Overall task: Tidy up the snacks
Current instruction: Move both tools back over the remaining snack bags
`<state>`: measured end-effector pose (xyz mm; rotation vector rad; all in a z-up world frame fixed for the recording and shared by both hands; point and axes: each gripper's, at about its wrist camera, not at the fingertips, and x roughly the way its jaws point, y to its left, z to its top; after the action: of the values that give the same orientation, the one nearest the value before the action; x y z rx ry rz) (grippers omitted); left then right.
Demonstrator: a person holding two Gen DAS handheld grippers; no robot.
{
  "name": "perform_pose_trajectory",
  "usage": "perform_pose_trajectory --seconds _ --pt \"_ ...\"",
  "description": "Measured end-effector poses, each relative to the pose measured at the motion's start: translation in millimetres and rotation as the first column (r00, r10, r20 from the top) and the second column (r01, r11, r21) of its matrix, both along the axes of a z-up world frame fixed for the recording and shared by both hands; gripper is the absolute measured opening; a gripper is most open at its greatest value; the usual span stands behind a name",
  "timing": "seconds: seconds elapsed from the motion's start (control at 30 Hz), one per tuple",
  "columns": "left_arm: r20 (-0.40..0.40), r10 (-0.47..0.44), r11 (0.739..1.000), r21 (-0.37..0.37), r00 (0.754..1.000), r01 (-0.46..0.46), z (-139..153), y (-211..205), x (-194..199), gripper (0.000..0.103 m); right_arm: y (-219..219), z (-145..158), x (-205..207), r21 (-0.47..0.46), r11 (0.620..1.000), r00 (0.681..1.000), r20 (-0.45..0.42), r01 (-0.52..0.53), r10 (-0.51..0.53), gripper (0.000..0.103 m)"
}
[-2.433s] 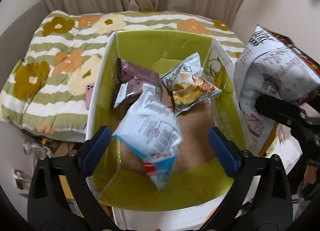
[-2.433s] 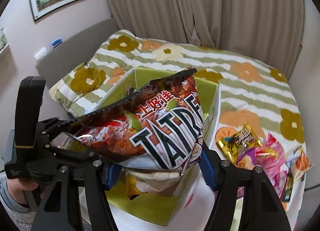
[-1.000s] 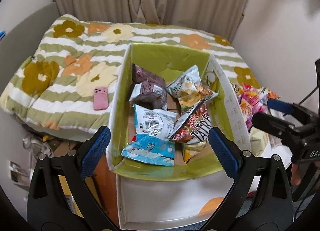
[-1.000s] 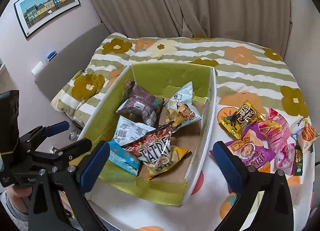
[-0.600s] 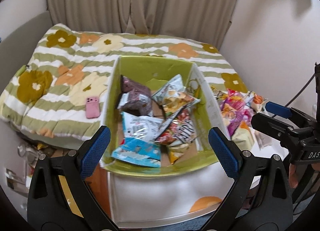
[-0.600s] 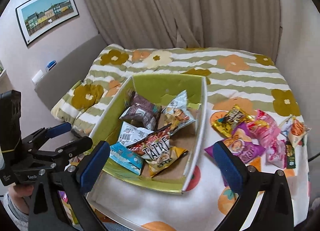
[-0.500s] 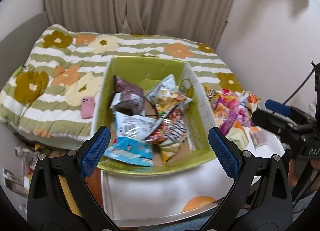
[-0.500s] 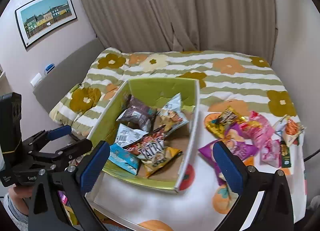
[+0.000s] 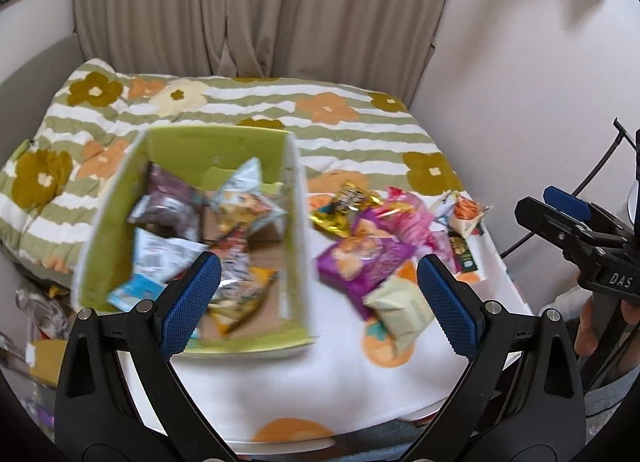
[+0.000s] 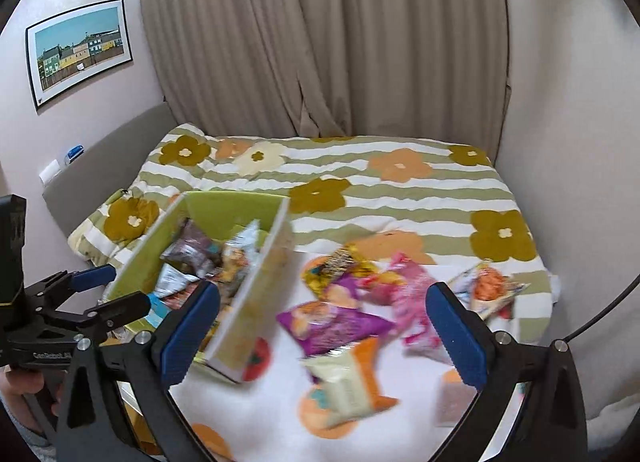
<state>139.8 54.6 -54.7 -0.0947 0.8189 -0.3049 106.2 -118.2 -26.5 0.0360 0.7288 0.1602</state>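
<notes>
A green-lined cardboard box [image 9: 216,151] [image 10: 224,205] sits on the bed and holds several snack bags, among them a brown one [image 9: 170,197] and a red and black one [image 9: 234,262]. Right of the box lie loose snacks: a purple bag [image 9: 360,262] [image 10: 332,322], a gold bag [image 9: 344,201] [image 10: 336,262], a pink bag [image 10: 412,298], a pale cream bag [image 9: 400,310] [image 10: 344,386] and an orange-print bag [image 9: 464,213] [image 10: 488,286]. My left gripper [image 9: 316,294] is open and empty above the gap between box and pile. My right gripper [image 10: 324,334] is open and empty over the purple bag.
The bed carries a striped quilt with flowers [image 10: 400,185] and a white cloth with orange spots [image 9: 280,374]. Curtains [image 10: 320,41] hang behind, and walls close in at the right [image 9: 540,81]. A framed picture [image 10: 80,49] hangs at left. Clutter lies on the floor at the left [image 9: 36,302].
Both grippers let go of their bags, which now lie in the box. Both views have since swung right, from the box toward the loose snack pile.
</notes>
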Motion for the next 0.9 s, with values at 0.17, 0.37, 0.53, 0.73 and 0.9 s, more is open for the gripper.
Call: perform_pose_trajectory --seconds 0.17,0.37,0.53,0.73,0.9 --pt "-0.061 0.019 1.0 -0.007 0.998 -0.019 -25.6 -62.0 -0.8 0.098 -56.1 -16.6 7.5 0.01 1.0 0.999 -0.031 -0.008 0.008 0.103" --pt "-0.113 0.123 0.992 -0.011 0.986 -0.125 -66.4 -102.5 -3.1 0.098 -99.1 -52.0 23.2 0.004 0.999 0.997 -0.075 -0.034 0.034 0.103" --pt "-0.185 0.189 0.98 -0.027 0.964 -0.197 -108.8 -126.0 0.6 0.098 -120.1 -87.3 36.2 0.034 0.998 0.991 -0.123 -0.046 0.05 0.103" --pt "-0.237 0.232 0.971 -0.006 0.943 -0.241 -153.4 -145.5 10.6 0.098 -135.7 -129.2 49.3 0.078 0.997 0.98 -0.197 0.014 0.002 0.103" --pt "-0.272 0.261 0.963 0.0 0.926 -0.271 -183.6 -158.1 23.7 0.098 -141.1 -161.6 60.4 0.081 0.996 0.968 -0.252 0.036 -0.015 0.102"
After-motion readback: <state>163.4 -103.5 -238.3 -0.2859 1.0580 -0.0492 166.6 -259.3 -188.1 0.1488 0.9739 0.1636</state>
